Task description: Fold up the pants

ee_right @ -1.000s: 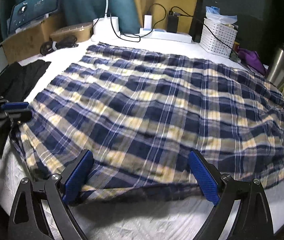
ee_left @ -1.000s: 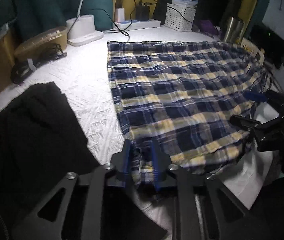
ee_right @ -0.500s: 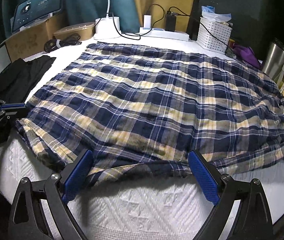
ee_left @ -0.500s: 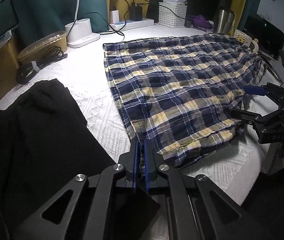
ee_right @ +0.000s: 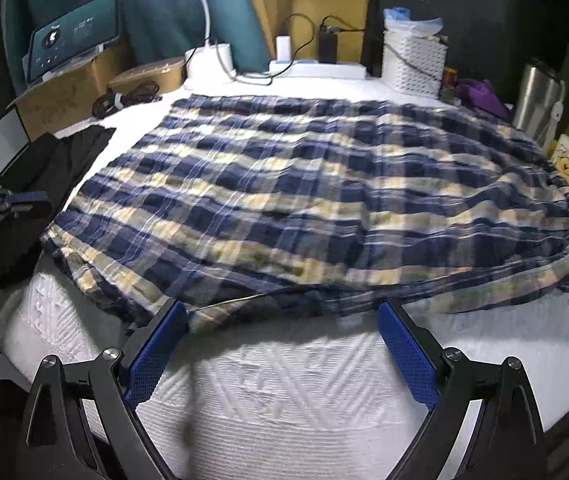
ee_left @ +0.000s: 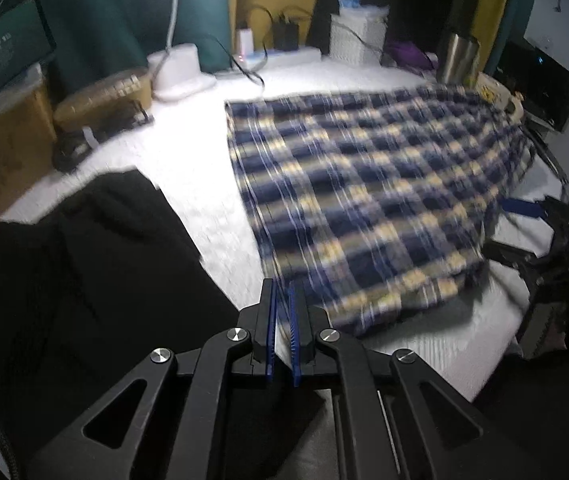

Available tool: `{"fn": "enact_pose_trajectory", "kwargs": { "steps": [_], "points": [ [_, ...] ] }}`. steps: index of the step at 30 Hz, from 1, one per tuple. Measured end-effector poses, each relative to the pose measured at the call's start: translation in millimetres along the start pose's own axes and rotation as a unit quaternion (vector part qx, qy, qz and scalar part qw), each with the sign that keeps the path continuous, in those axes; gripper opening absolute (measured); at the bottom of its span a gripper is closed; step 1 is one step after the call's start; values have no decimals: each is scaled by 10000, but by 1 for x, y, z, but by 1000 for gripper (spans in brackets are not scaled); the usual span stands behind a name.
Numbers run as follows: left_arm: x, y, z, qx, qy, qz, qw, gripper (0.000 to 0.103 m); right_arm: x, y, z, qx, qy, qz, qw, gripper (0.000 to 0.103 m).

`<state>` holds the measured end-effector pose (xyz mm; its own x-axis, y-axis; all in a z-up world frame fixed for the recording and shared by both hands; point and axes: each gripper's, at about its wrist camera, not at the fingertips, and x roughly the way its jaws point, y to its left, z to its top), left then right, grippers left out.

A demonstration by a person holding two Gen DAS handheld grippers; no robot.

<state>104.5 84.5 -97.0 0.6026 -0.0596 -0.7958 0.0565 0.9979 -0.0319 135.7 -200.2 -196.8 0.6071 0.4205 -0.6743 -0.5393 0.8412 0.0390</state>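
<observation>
Black garment [ee_left: 84, 272] is lying at the left on the white quilted mattress [ee_left: 204, 184], dark and folded, apart from the plaid. Left gripper [ee_left: 283, 300] is sitting low centre in its own view, blue pads drawn together with only a thin slit showing; jaws have just been closing. Cannot tell whether cloth is pinched in that slit: the picture is blurred, and the fingertips are meeting the near left corner of the plaid pants [ee_left: 372, 200] right at the hem.

The pants, navy, yellow and white check, are lying spread flat across the middle of the mattress, running away from the left gripper toward the far right. In the right wrist view the left gripper [ee_right: 30, 202] is showing at the left edge, its blue pad just beside the left end of the pants [ee_right: 316, 200].

Right gripper [ee_right: 280, 320] is standing with jaws wide apart, nothing clamped. Its two blue pads are sitting at the near hem of the pants, tips just at the cloth edge, the hem lying between them and rumpled. In the left wrist view the right gripper [ee_left: 524, 224] is showing at the far right, next to the pants' right edge.

Clutter is lining the back: white basket [ee_right: 412, 64], steel tumbler [ee_right: 536, 100].
</observation>
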Motion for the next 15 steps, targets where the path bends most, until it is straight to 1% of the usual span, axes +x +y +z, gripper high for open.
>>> {"fn": "enact_pose_trajectory", "kwargs": {
  "steps": [3,5,10,12,13,14,15],
  "points": [
    [1,-2,13,18,-134,37,9999,6,-7,-11,5,93,-111,-86,9999,97],
    [6,-6,21,90,-117,74,9999,6,-9,-19,9,160,-171,-139,9996,97],
    [20,-20,39,205,-116,-41,9997,8,-11,-37,15,303,-225,-244,9990,97],
    [24,-24,45,219,-131,-98,9996,16,-10,-44,17,368,-223,-278,9987,97],
    [26,-26,50,211,-149,-129,9996,29,-9,-48,18,408,-225,-291,9985,97],
    [28,-27,54,198,-173,-153,9995,37,-8,-51,19,432,-223,-303,9984,97],
    [30,-29,58,191,-191,-178,9995,38,-8,-54,20,455,-224,-313,9982,97]
  ]
}}
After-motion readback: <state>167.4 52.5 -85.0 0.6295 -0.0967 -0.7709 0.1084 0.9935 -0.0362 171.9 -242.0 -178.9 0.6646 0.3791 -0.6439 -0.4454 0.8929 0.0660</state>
